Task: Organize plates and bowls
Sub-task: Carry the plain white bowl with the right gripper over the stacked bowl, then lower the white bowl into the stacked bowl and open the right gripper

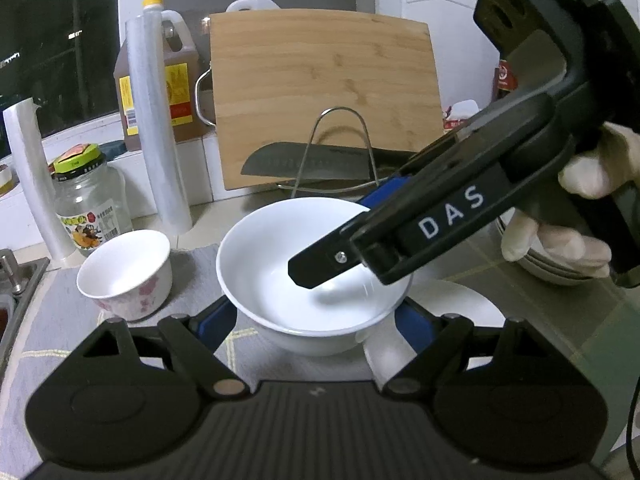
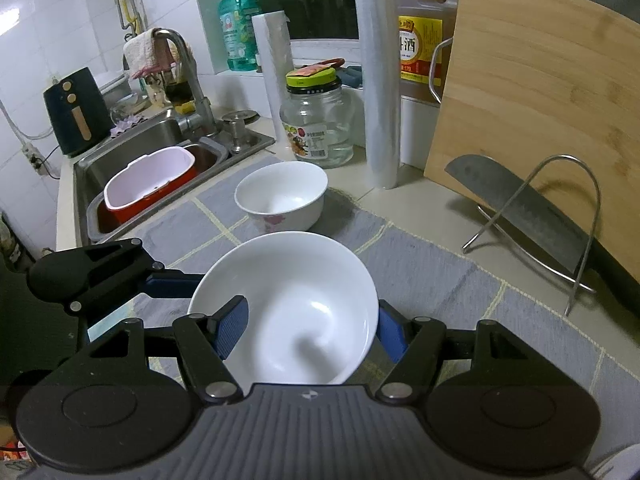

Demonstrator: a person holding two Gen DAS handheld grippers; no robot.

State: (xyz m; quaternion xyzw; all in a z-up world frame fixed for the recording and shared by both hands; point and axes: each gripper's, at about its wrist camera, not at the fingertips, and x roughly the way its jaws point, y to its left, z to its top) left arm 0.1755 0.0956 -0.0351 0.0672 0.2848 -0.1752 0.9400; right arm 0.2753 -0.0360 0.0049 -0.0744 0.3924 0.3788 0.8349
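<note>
A plain white bowl (image 1: 304,280) (image 2: 296,312) is held above the grey mat. My left gripper (image 1: 316,326) stands with a blue finger on each side of the bowl's base; contact is hidden. My right gripper (image 1: 356,232) (image 2: 308,330) comes in from the right, one finger inside the bowl, one outside, gripping its rim. A smaller white bowl with pink flowers (image 1: 126,274) (image 2: 282,196) stands on the mat to the left. A white plate (image 1: 452,312) lies under the held bowl. Stacked white dishes (image 1: 548,264) sit at the right behind my hand.
A wooden cutting board (image 1: 320,96) leans on the wall with a cleaver (image 1: 308,164) on a wire rack (image 2: 560,240). A glass jar (image 1: 90,200), film rolls (image 1: 158,128) and an oil jug (image 1: 176,80) stand at the back left. The sink (image 2: 132,152) holds a red tub.
</note>
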